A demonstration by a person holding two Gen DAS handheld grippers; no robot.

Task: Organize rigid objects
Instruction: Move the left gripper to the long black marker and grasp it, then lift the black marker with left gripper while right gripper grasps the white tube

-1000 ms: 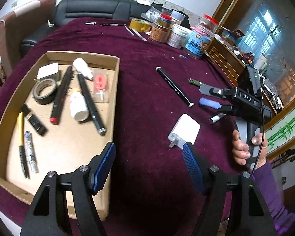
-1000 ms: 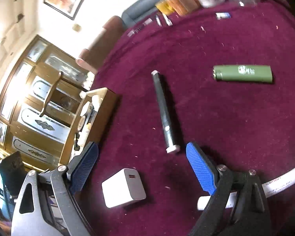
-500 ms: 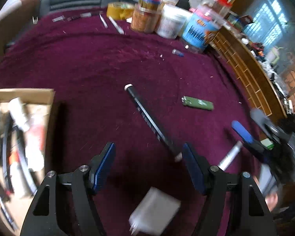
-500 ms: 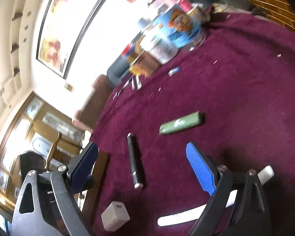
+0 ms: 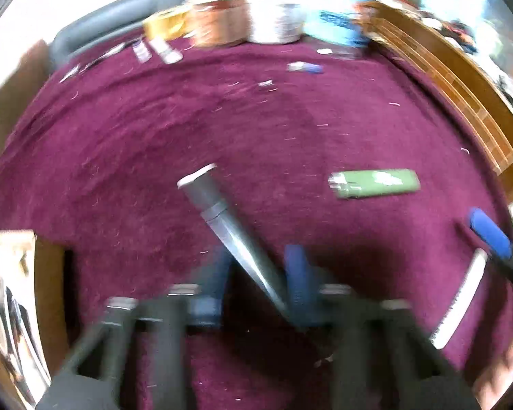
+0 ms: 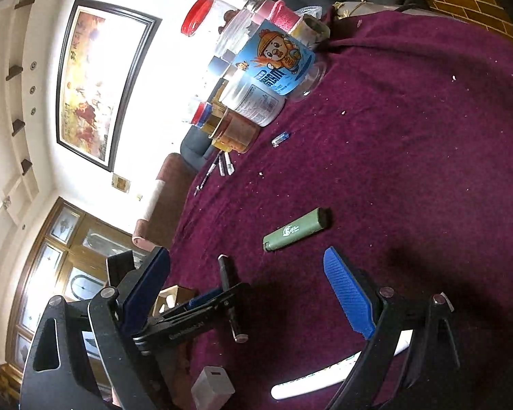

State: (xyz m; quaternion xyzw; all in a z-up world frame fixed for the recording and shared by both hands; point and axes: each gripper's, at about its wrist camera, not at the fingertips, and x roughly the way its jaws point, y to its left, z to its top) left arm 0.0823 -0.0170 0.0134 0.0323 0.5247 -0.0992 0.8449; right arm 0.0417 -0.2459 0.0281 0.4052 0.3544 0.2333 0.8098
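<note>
The left gripper was being closed on the black marker; the right gripper was held apart, empty; a lift toward the cardboard box was judged next.

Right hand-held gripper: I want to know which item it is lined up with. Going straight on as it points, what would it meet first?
Probably the green lighter, lying just beyond the open right hand-held gripper; depth is unclear.
</note>
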